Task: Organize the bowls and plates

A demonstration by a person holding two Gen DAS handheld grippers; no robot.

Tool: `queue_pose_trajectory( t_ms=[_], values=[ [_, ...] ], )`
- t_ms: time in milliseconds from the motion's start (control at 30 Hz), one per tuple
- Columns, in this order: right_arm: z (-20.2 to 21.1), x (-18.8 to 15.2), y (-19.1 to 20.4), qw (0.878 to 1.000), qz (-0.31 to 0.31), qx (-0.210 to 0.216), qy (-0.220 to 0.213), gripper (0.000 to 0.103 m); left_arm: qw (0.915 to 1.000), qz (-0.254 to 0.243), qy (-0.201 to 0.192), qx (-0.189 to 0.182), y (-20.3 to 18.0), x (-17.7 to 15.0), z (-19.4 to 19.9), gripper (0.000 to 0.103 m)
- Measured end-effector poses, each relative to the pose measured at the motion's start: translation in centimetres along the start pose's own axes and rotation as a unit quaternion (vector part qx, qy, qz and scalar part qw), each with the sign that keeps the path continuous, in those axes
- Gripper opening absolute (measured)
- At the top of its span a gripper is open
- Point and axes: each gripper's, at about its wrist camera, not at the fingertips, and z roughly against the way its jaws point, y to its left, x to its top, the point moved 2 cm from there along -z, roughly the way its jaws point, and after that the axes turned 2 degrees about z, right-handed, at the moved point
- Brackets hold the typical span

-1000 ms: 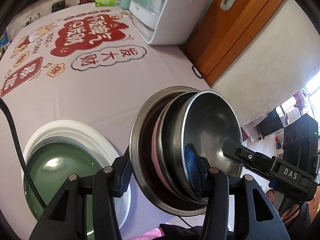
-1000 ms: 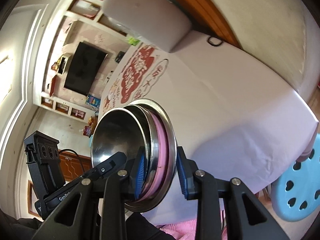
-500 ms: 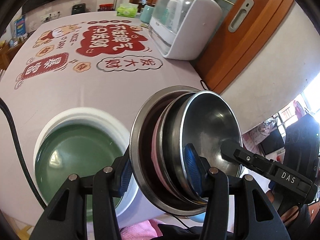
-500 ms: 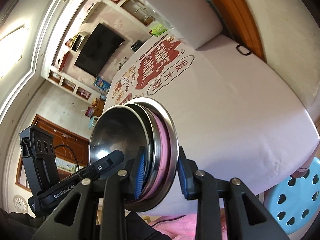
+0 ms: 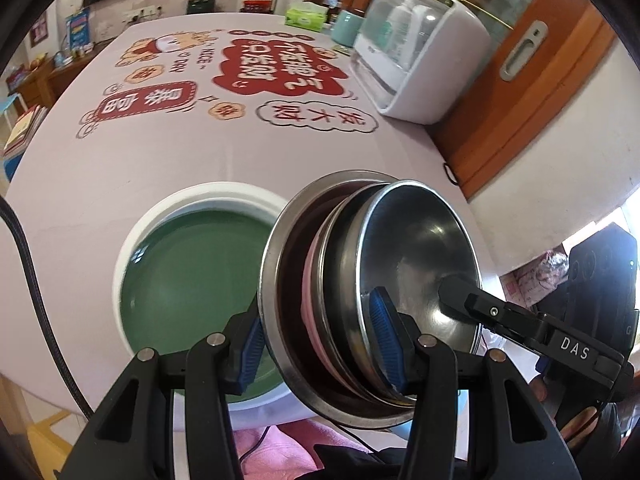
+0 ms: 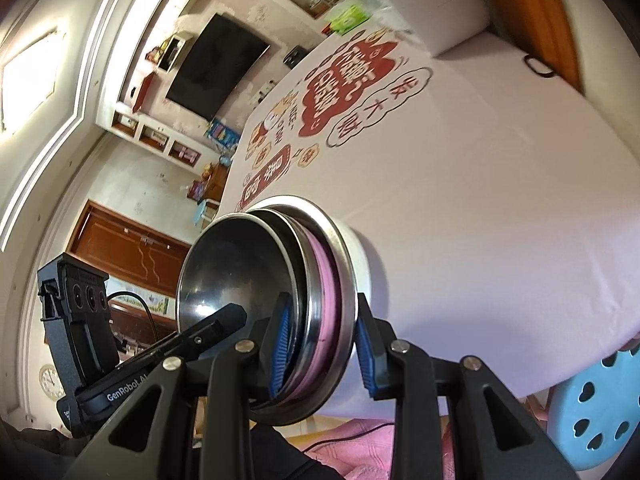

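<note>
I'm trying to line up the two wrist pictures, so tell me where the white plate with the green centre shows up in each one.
Left wrist view: the green-centred white plate lies on the table at lower centre-left, partly hidden behind the stack of steel dishes.
Right wrist view: only its white rim shows at centre, just right of the stack; the green is hidden.
Shared landmark: the red printed banner on the tablecloth.

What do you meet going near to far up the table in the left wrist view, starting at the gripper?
left gripper clamped on the stack of nested bowls → green plate → red printed tablecloth graphics → green tissue box
</note>
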Motion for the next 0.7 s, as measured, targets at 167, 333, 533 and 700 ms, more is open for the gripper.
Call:
queue_pose_trajectory(
  t_ms=[167,333,533,700],
  values=[
    [-2.1,0.1,1.5,1.0,0.015,0.007,0.025,0.03,0.9996,0.026,-0.002,0.013,2.4,-0.2,0.6,0.048],
    [-4.1,0.0,3.0,0.998,0.026,0.009,0.048,0.03,0.9985,0.052,-0.001,0.019,4.8,-0.3,1.0,0.048],
    [-5.8,-0.2,4.2,0.997,0.03,0.008,0.065,0.03,0.9975,0.067,0.004,0.024,6.9,-0.3,1.2,0.048],
    [-7.0,-0.6,4.6,0.997,0.022,0.004,0.078,0.03,0.997,0.071,0.017,0.026,8.2,-0.1,0.7,0.048]
  ],
)
